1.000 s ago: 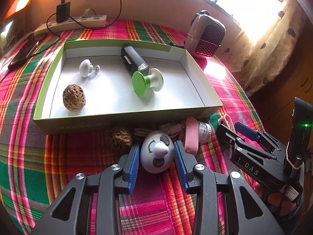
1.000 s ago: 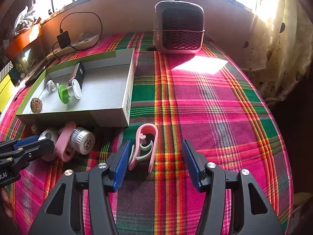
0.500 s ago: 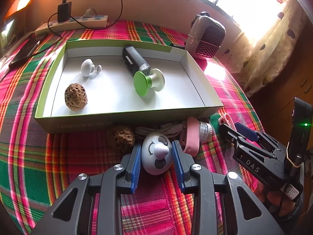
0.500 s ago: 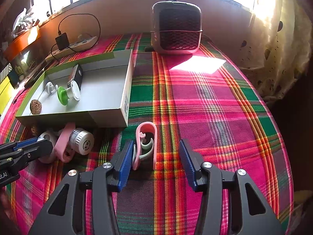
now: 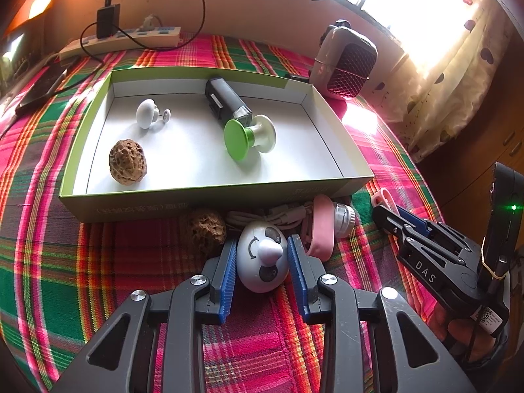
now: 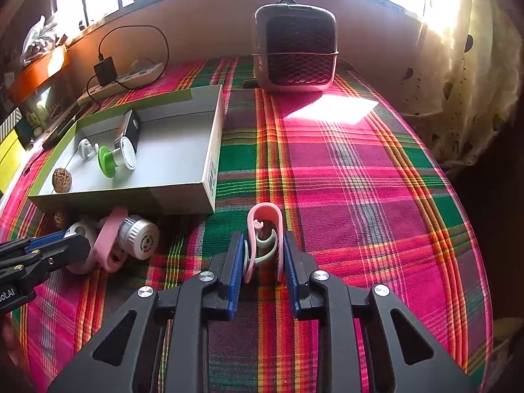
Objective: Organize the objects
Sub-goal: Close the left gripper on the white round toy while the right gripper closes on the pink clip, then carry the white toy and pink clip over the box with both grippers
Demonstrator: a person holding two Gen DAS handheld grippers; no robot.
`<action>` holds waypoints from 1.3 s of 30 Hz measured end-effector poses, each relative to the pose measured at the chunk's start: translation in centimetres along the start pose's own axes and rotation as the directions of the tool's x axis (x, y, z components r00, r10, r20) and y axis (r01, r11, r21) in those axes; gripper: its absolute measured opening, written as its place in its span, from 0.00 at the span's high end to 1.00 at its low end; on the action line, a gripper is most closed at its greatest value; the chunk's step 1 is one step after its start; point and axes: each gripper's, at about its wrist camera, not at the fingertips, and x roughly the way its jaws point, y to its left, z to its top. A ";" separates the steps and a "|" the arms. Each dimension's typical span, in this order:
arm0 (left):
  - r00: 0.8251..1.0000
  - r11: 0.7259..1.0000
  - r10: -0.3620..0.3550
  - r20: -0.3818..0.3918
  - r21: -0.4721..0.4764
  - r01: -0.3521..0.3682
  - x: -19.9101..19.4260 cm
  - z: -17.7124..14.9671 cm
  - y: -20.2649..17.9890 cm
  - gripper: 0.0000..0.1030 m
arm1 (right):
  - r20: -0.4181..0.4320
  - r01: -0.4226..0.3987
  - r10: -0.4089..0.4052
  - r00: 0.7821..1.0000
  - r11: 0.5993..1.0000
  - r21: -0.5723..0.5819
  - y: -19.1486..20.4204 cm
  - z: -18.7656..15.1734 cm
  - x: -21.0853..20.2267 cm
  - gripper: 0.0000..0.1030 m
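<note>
A plaid cloth (image 6: 344,170) of pink, green, red and yellow stripes covers the desk. The box (image 5: 209,198) is green outside and white inside, holding a brown walnut (image 5: 127,162), a white knob (image 5: 145,118), a black device (image 5: 226,101) and a green-and-white spool (image 5: 249,137). At six o'clock, blue-padded black claws flank a white, black-patched panda toy (image 5: 263,257) and a pink clip (image 6: 265,239).

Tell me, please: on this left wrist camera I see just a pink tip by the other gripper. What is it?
Observer: A pink clip with a pale green hook inside, lying between the right gripper's fingers.
Operator: Is it gripped?
Observer: Yes. The jaws have just been closing, and both blue pads press its sides.
Operator: And the white cap beside the pink band?
Observer: Its flat end bears small printed writing.
</note>
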 end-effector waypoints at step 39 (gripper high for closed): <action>0.999 1.000 -0.001 0.048 0.023 0.000 -2.1 -0.4 0.8 0.77 | 0.013 -0.006 0.006 1.000 1.000 0.006 0.3 -0.6 -1.4 0.76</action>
